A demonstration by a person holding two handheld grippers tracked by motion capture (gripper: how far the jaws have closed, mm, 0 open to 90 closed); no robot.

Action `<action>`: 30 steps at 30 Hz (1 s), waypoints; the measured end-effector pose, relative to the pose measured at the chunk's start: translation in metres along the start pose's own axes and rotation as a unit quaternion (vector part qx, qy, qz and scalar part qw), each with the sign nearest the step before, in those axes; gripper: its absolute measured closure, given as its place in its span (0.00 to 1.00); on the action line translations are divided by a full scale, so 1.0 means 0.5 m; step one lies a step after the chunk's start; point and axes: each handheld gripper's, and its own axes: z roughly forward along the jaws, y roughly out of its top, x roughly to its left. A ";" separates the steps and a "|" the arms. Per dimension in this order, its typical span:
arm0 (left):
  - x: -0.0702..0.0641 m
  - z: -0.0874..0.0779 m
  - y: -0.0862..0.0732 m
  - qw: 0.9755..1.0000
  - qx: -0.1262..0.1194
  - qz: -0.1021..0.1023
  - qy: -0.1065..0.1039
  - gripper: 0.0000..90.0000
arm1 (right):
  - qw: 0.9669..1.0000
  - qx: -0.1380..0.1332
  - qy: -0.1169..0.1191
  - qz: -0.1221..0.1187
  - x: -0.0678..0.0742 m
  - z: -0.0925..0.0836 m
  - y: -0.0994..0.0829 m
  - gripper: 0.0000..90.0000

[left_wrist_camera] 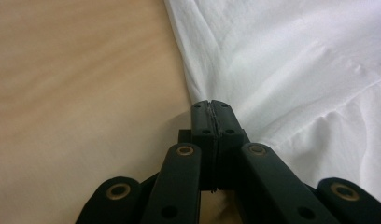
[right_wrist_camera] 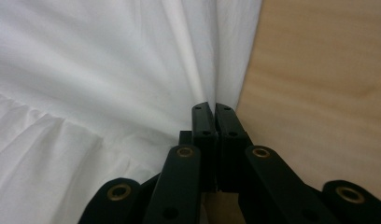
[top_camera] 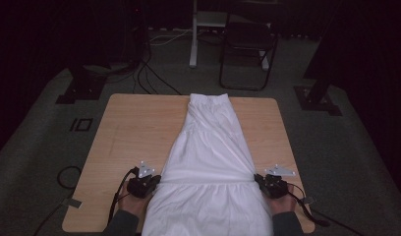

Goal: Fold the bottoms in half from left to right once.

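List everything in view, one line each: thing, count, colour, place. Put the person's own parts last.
white garment: one, white, laid lengthwise down the middle of the table, near end hanging over the near edge.
table: one, light wood, centre of the high view.
folding chair: one, black, on the floor beyond the table's far edge.
white stand leg: one, white, on the floor left of the chair.
floor cables: several, black, beyond the table's far left corner.
left gripper: one, black, fingers shut on the garment's left edge.
right gripper: one, black, fingers shut on the garment's right edge.
forearms: two, dark sleeves, at the near edge of the table.
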 end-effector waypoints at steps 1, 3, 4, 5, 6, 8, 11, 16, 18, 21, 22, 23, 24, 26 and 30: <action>0.000 -0.002 -0.002 1.000 -0.001 0.000 -0.001 0.98 | 1.000 0.004 0.005 0.000 0.003 -0.007 -0.004 0.97; 0.006 0.001 0.002 1.000 -0.009 -0.003 0.008 0.86 | 0.999 0.027 0.022 -0.003 -0.001 -0.014 0.000 0.86; 0.013 0.004 0.009 1.000 -0.015 -0.011 0.008 0.82 | 0.999 0.041 0.035 -0.002 -0.004 -0.015 0.007 0.77; 0.016 0.005 0.015 1.000 -0.019 -0.015 0.009 0.78 | 0.998 0.050 0.036 -0.012 -0.007 -0.013 0.016 0.68; 0.019 0.008 0.023 0.999 -0.028 -0.018 0.009 0.76 | 0.998 0.049 0.031 -0.021 -0.008 -0.011 0.021 0.64; 0.022 0.017 0.042 0.999 -0.037 -0.014 0.009 0.74 | 0.999 0.031 0.032 -0.015 -0.015 -0.008 0.042 0.58; 0.023 0.044 0.068 0.999 -0.039 -0.004 0.013 0.73 | 0.999 0.004 0.033 -0.029 -0.017 0.009 0.087 0.55; 0.020 0.083 0.098 0.999 -0.033 -0.004 0.013 0.71 | 0.997 -0.027 0.065 -0.016 -0.038 0.082 0.174 0.55; 0.014 0.092 0.101 0.999 -0.031 -0.001 0.013 0.70 | 0.997 -0.028 0.076 -0.003 -0.042 0.117 0.205 0.56; 0.005 0.100 0.097 0.999 -0.030 0.000 0.015 0.68 | 0.996 -0.027 0.084 -0.002 -0.037 0.164 0.248 0.56; 0.003 0.102 0.094 0.999 -0.030 0.000 0.014 0.68 | 0.996 -0.024 0.085 -0.007 -0.036 0.175 0.257 0.56; 0.002 0.103 0.092 0.999 -0.031 -0.001 0.014 0.67 | 0.996 -0.025 0.082 -0.011 -0.033 0.187 0.268 0.56; 0.002 0.103 0.092 0.999 -0.031 -0.001 0.014 0.66 | 0.996 -0.025 0.082 -0.011 -0.033 0.187 0.268 0.56; 0.004 0.101 0.090 0.999 -0.032 -0.004 0.015 0.65 | 0.994 -0.024 0.103 0.004 -0.031 0.220 0.287 0.59; 0.000 0.100 0.087 0.999 -0.035 -0.006 0.014 0.64 | 0.998 0.020 0.051 -0.039 -0.019 0.239 0.290 0.96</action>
